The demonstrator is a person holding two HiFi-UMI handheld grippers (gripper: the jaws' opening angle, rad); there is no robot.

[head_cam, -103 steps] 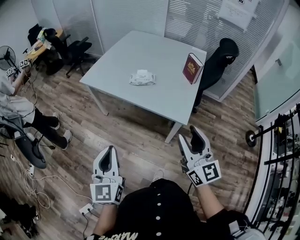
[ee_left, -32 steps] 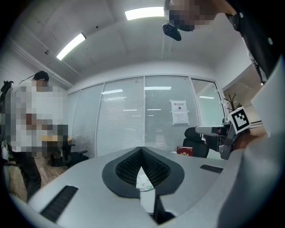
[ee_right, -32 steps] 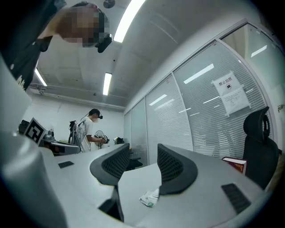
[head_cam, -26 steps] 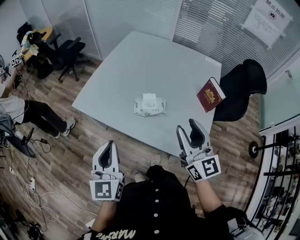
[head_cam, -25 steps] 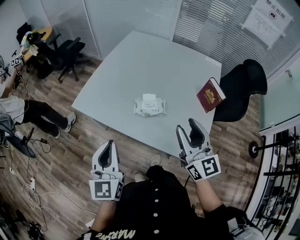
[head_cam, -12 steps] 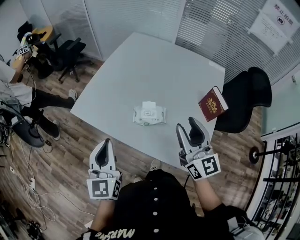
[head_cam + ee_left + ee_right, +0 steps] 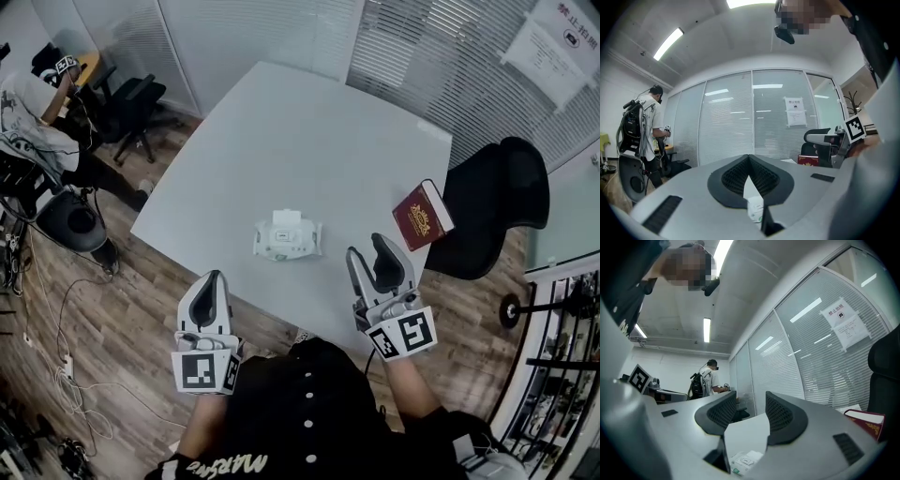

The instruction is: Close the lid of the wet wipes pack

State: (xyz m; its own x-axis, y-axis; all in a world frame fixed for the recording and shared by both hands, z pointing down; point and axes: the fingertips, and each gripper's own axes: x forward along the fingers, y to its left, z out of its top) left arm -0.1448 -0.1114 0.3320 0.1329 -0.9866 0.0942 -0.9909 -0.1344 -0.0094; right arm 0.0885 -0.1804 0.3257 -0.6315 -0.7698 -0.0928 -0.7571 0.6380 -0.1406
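Both left tongs (image 7: pixel 214 279) and right tongs (image 7: pixel 368 249) point seemingly level.

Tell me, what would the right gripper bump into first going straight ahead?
Probably nothing near: the right gripper points level above the table, wet wipes pack below left, red book off right. Only the far blinds lie ahead.

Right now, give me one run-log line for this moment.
phase: pre-contact | left tongs: shut, empty | right tongs: open, empty | wet wipes pack: on white table, untouched, ahead of both tongs
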